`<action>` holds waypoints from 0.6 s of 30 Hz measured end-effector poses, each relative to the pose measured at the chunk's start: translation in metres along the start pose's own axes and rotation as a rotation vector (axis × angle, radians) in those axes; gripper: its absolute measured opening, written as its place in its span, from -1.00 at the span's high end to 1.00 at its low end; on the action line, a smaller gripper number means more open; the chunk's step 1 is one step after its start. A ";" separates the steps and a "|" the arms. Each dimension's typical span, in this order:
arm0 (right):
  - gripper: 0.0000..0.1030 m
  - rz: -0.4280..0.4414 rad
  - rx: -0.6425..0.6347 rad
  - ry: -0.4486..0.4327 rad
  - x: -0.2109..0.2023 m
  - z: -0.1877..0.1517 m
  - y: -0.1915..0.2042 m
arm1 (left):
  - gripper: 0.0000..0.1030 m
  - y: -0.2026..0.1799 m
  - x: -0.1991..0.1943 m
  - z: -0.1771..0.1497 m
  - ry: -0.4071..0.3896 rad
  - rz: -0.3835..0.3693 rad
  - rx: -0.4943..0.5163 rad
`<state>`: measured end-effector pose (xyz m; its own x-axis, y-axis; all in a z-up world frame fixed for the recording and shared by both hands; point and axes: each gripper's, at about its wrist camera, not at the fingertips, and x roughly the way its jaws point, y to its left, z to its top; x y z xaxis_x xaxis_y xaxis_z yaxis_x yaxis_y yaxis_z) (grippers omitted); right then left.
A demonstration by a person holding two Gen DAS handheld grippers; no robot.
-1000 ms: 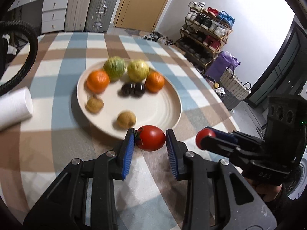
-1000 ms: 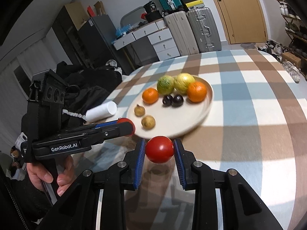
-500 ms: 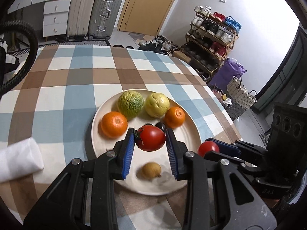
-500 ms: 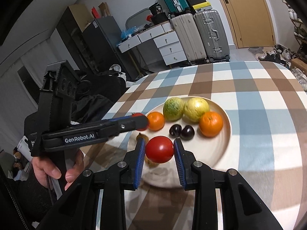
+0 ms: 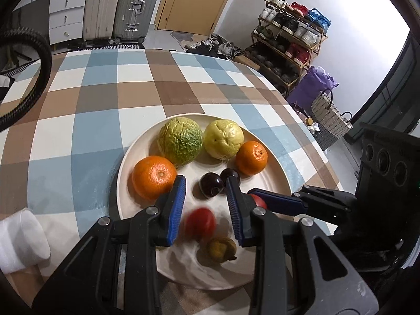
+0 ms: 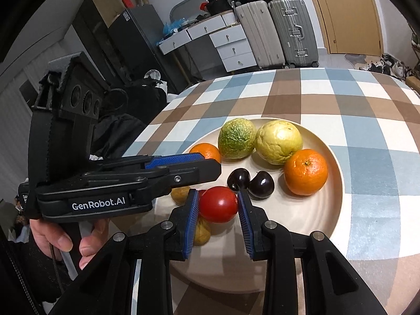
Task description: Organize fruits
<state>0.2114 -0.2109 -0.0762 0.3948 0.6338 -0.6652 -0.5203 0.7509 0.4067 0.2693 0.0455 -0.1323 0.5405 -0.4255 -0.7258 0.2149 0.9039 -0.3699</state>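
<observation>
A cream plate (image 5: 275, 183) on the checked table holds two oranges (image 5: 153, 177), a bumpy green citrus (image 5: 180, 140), a yellow citrus (image 5: 223, 139), two dark cherries (image 5: 211, 185) and small brown fruits (image 5: 220, 246). My left gripper (image 5: 206, 207) stands open over the plate, and a blurred red tomato (image 5: 200, 224) lies free below its blue pads. In the right wrist view, my right gripper (image 6: 218, 218) is shut on a second red tomato (image 6: 218, 204) above the plate (image 6: 328, 210). The left gripper (image 6: 210, 165) crosses just to its left.
A white roll (image 5: 21, 239) lies on the table left of the plate. A black hose (image 5: 39, 60) curves at the far left. A hand (image 6: 60, 239) holds the left gripper. Suitcases, drawers and a shoe rack stand beyond the table.
Both grippers moved forward over the plate. The left gripper opened and let go of its tomato, which now sits blurred on the plate. The right still holds its tomato.
</observation>
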 end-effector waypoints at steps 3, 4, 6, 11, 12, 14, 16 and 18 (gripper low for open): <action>0.40 -0.005 0.007 0.015 0.005 0.000 -0.003 | 0.44 -0.001 0.004 0.001 0.007 -0.004 -0.002; 0.40 -0.002 0.012 0.016 0.007 0.000 -0.004 | 0.44 -0.002 0.005 0.001 0.005 -0.001 -0.003; 0.32 -0.005 0.016 0.015 0.008 0.000 -0.005 | 0.43 -0.002 0.005 0.001 0.003 -0.008 -0.006; -0.33 -0.010 0.044 -0.045 -0.008 0.000 -0.006 | 0.43 -0.004 -0.003 0.000 -0.005 0.017 -0.012; -0.37 -0.012 0.046 -0.058 -0.013 0.000 -0.005 | 0.42 -0.005 -0.006 0.000 -0.010 0.016 -0.012; -0.46 -0.026 0.051 -0.091 -0.026 -0.002 -0.005 | 0.32 -0.008 -0.015 -0.001 -0.025 0.025 -0.010; -0.56 -0.034 0.053 -0.118 -0.039 -0.003 -0.004 | 0.20 -0.012 -0.025 -0.004 -0.043 0.036 -0.002; -0.66 -0.051 0.052 -0.149 -0.054 -0.006 -0.001 | 0.17 -0.017 -0.035 -0.006 -0.065 0.048 0.008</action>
<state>0.1860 -0.2466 -0.0444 0.5298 0.6121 -0.5871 -0.4585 0.7891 0.4089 0.2418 0.0450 -0.1038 0.6020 -0.3782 -0.7032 0.1937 0.9236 -0.3309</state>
